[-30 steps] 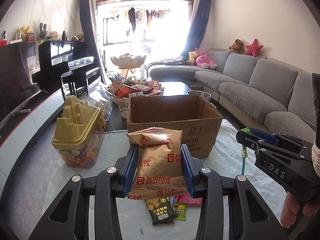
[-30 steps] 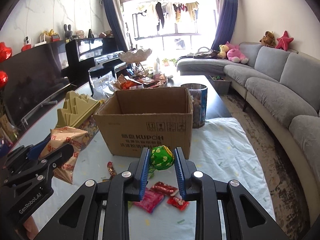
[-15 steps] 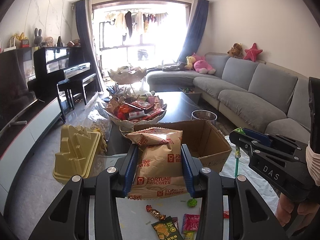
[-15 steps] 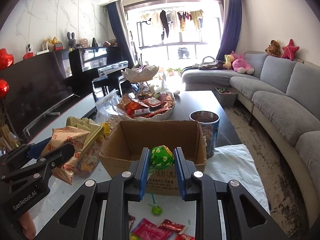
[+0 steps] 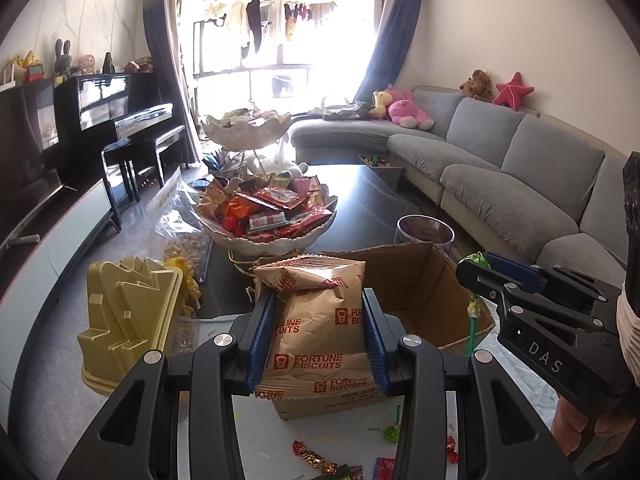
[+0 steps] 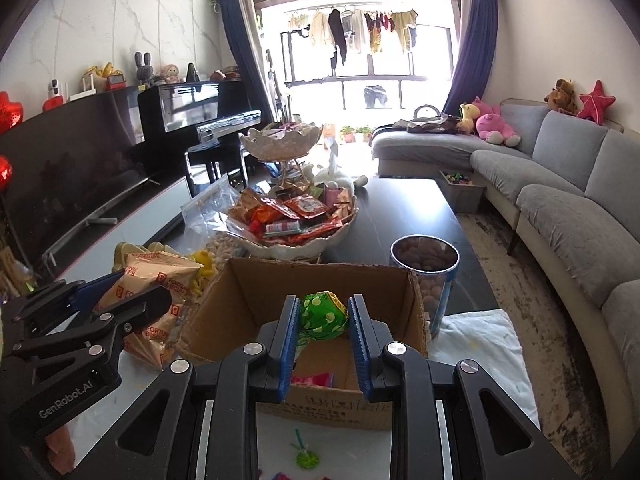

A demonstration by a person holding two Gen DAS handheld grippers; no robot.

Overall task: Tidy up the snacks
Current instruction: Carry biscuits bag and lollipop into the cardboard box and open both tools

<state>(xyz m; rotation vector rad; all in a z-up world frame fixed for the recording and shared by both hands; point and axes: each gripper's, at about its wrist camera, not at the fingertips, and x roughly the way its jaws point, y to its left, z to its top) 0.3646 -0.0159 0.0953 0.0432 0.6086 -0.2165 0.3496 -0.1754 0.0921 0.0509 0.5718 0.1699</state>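
Observation:
My left gripper is shut on a tan Fortune Biscuits bag, held upright over the near left corner of the open cardboard box. My right gripper is shut on a green-wrapped lollipop above the same box, whose floor holds a pink packet. In the right wrist view the left gripper appears at the left with the biscuit bag. In the left wrist view the right gripper appears at the right with the lollipop stick hanging down.
A white bowl piled with snack packets stands behind the box. A clear tub of brown snacks stands to the box's right, and a gold-lidded container to its left. Loose sweets and a green lollipop lie near me. A grey sofa runs along the right.
Both grippers have moved forward and slightly up, from in front of the box to over it. Each keeps its grip, the left on the biscuit bag and the right on the lollipop.

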